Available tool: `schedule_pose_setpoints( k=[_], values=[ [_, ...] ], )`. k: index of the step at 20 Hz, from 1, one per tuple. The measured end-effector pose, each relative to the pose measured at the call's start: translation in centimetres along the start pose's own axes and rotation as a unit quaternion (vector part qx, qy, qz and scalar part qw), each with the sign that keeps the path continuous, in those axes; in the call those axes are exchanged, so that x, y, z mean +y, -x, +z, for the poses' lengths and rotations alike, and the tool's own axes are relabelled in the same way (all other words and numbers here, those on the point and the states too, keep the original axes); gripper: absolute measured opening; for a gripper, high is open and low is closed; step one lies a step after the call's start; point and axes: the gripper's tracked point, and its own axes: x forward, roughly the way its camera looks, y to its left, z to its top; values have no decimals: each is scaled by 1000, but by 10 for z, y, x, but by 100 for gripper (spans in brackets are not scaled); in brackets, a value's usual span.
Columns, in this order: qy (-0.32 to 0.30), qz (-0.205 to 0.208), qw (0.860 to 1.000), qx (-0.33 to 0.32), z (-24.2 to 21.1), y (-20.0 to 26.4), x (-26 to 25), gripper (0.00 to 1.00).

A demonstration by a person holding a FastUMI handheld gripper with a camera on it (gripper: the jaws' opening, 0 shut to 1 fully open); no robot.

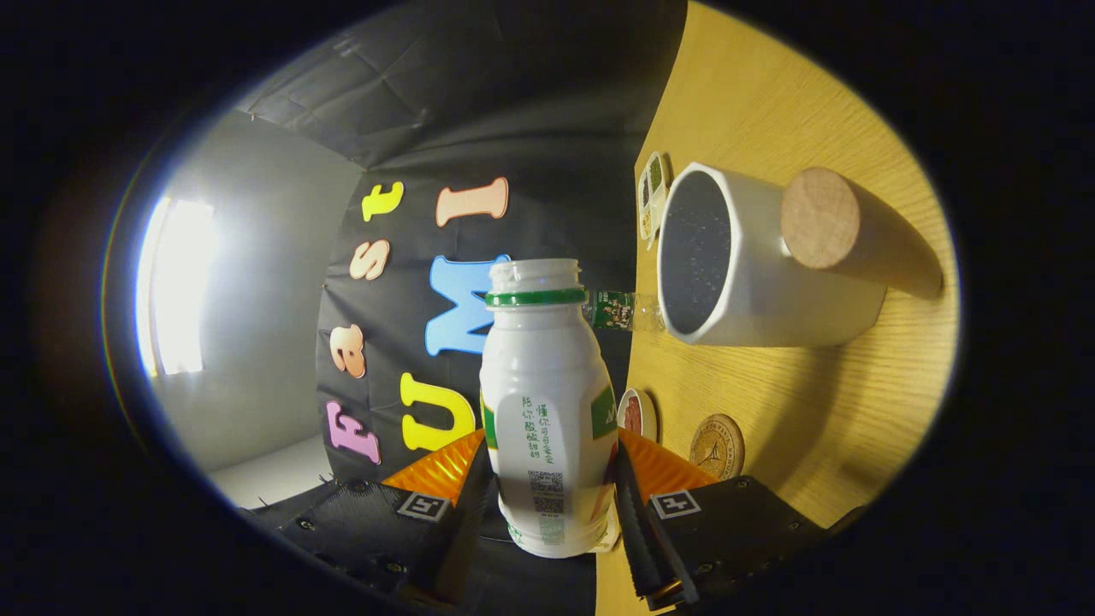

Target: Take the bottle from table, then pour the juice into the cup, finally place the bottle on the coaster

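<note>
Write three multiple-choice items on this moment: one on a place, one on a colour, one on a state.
1. Where is the bottle?
A. between the gripper fingers
B. on the coaster
C. inside the cup

2. What colour is the ring at the bottle's neck?
A. red
B. green
C. blue

3. How is the bottle's mouth?
A. capped
B. corked
C. open

Answers: 1 A, both fingers press its lower sides. 2 B, a green band sits under the thread. 3 C, the bare threaded rim shows with no cap.

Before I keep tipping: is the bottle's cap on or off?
Off. The bottle, clamped between the tongs, shows a bare threaded mouth above its green ring, pointing sideways over the table, not yet at the cup.
</note>
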Motion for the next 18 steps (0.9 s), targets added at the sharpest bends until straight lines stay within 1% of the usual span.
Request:
schedule_pose_setpoints(
  k=[8,14,18],
  values=[
    [-56,-7,998,-10,3,-1,2,70],
    [-81,-1,997,-8,3,-1,5,70],
    [-91,-5,996,-9,4,-1,5,70]
  ],
)
